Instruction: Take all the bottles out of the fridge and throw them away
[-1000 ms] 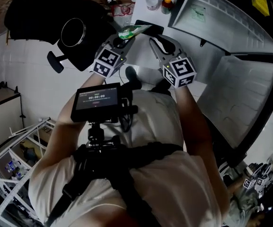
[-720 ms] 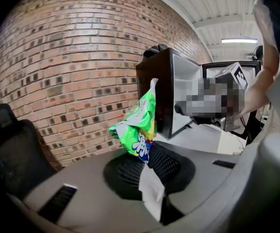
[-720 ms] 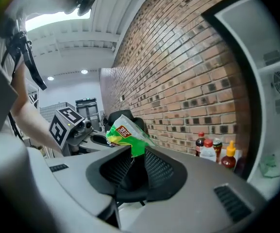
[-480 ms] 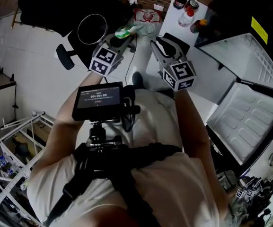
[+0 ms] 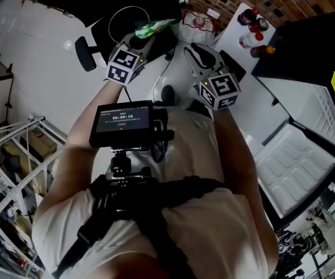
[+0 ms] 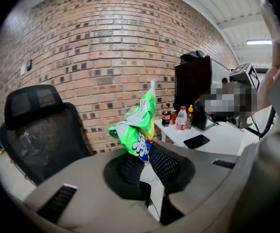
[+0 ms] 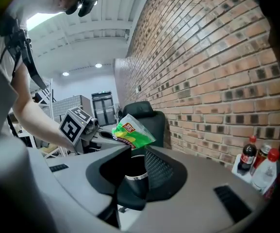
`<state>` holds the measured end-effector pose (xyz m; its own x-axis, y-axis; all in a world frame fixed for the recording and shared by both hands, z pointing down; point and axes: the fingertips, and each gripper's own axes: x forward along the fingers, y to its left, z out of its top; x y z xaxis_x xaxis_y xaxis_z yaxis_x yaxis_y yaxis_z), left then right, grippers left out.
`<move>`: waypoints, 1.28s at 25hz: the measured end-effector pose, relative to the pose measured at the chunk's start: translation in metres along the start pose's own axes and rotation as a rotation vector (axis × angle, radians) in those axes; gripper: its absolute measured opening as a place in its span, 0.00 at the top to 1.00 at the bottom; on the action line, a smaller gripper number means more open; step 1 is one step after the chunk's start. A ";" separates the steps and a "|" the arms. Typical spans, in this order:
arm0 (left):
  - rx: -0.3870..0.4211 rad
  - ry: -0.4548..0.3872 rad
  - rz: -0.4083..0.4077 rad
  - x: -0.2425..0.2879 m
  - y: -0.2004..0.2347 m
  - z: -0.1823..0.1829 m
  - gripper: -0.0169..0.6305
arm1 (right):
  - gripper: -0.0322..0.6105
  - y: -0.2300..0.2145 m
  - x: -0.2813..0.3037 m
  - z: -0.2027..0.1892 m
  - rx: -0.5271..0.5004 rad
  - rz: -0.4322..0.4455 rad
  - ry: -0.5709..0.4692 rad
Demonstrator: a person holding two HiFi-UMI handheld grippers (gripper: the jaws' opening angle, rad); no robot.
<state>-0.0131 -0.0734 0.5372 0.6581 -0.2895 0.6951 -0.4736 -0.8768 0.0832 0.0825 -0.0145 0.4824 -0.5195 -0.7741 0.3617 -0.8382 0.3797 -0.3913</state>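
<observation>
My left gripper [image 5: 146, 35] is shut on a crumpled green plastic item [image 5: 154, 27] with blue lettering. In the left gripper view that green item [image 6: 138, 130] sticks up from the pads [image 6: 130, 165]. It hangs near a round black bin [image 5: 130, 23] with a metal rim. My right gripper [image 5: 193, 49] stands open beside it with nothing between its jaws. In the right gripper view the bin [image 7: 136, 177] shows through the gap, and the green item [image 7: 132, 132] is up left of it. Several bottles [image 5: 254, 29] stand on a white table [image 5: 232, 36].
A black office chair [image 6: 33, 123] stands by the brick wall [image 6: 96, 57]. The dark fridge [image 5: 309, 45] is at the right with its white door [image 5: 295, 156] swung open. A phone [image 6: 196, 141] lies on the white table. Wire racks [image 5: 10, 156] are at the left.
The view has swung from the fridge toward the bin and brick wall. Both grippers moved with it. The left keeps its hold on the green item, now close to the bin's rim.
</observation>
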 end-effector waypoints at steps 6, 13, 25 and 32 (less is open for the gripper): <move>-0.078 0.055 0.118 -0.015 0.069 -0.033 0.91 | 0.80 0.025 0.039 0.000 0.004 0.078 0.052; -0.117 0.105 0.207 -0.025 0.121 -0.058 0.91 | 0.80 0.031 0.062 0.003 -0.003 0.115 0.057; -0.099 0.172 0.230 -0.008 0.155 -0.081 0.91 | 0.80 0.032 0.089 -0.002 -0.004 0.146 0.074; -0.145 0.259 0.219 0.017 0.186 -0.101 0.91 | 0.80 0.022 0.104 0.000 0.011 0.137 0.086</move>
<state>-0.1487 -0.2026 0.6365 0.3707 -0.3417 0.8636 -0.6774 -0.7356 -0.0003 0.0097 -0.0861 0.5115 -0.6415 -0.6689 0.3756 -0.7570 0.4725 -0.4514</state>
